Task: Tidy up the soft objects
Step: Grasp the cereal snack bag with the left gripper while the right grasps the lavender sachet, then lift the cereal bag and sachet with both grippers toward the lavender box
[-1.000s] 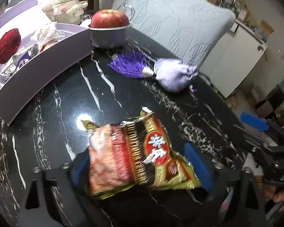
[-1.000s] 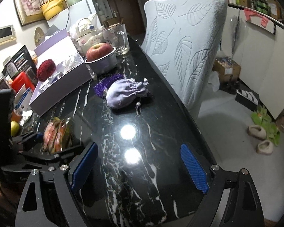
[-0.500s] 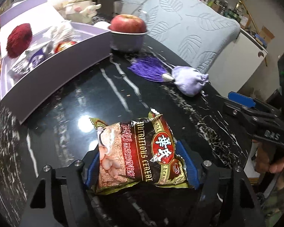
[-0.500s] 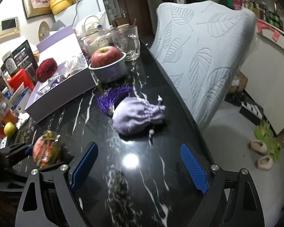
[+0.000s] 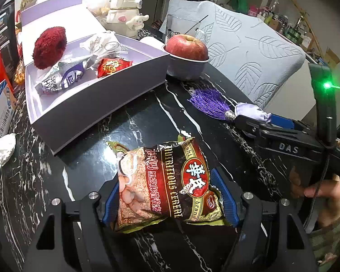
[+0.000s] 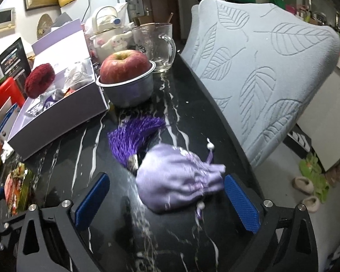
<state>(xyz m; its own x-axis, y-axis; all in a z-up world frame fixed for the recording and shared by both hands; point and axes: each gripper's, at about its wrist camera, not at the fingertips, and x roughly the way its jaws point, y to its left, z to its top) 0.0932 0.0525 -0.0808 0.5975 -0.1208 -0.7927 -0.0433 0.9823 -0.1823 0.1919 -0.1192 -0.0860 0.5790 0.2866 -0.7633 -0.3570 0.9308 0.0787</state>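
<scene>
Where the black marble table (image 5: 147, 113) fills both views, white veins run across it and lamp glare sits on the polish. Behind it stands a pale leaf-embossed cushion (image 6: 260, 68), and beyond that a cluttered room with a brown door (image 6: 158, 2) and slippers (image 6: 303, 183) on the floor. On the table sits a lavender box (image 5: 90, 104) holding a red pompom (image 5: 48, 46) and wrapped snacks (image 5: 65, 77); beside it a bowl (image 6: 129, 90) carries an apple (image 6: 124, 66), with a glass mug (image 6: 156, 45) behind. The left gripper (image 5: 170, 199) is clamped on the cereal bag (image 5: 165, 181), its lower edge hidden between the pads, so whether the bag touches the table is hard to say. The right gripper (image 6: 167, 199) is spread wide around the purple pouch (image 6: 179, 179), which lies on the table with its tassel (image 6: 133, 140) fanned toward the bowl; the pouch looks blurred, and its right end seems to touch the right pad. In the left view the right gripper (image 5: 283, 131) covers most of the pouch (image 5: 251, 112).
</scene>
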